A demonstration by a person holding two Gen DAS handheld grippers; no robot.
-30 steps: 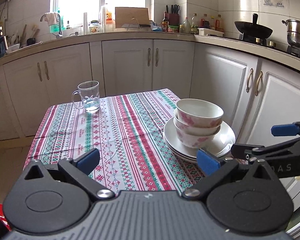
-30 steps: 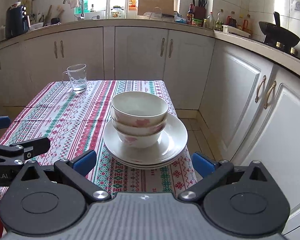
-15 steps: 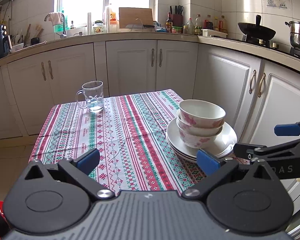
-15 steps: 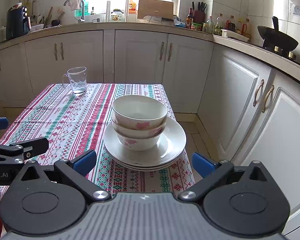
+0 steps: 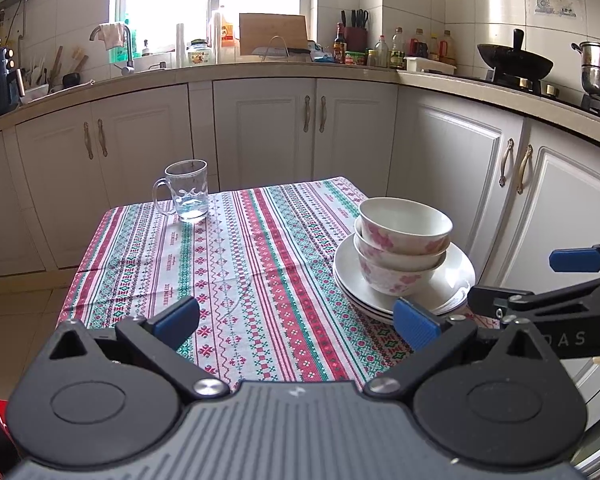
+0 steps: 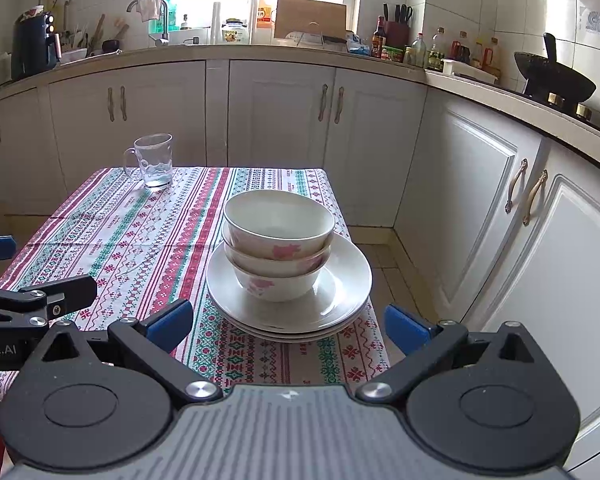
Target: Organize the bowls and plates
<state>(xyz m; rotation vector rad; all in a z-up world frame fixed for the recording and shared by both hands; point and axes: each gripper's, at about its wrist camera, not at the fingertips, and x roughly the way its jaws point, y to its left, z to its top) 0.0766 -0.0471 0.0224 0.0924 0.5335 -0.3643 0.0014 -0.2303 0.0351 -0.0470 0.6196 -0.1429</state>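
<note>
Ahead: bowls (image 6: 278, 240) beyond right hand-held gripper (image 6: 288, 326)

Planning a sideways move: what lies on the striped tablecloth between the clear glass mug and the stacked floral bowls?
Nothing: between the clear glass mug and the stacked floral bowls only bare striped tablecloth shows, in both wrist views.

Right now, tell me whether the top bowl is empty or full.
Empty. The right wrist view looks into the top bowl and shows only its bare white inside, nothing in it.
</note>
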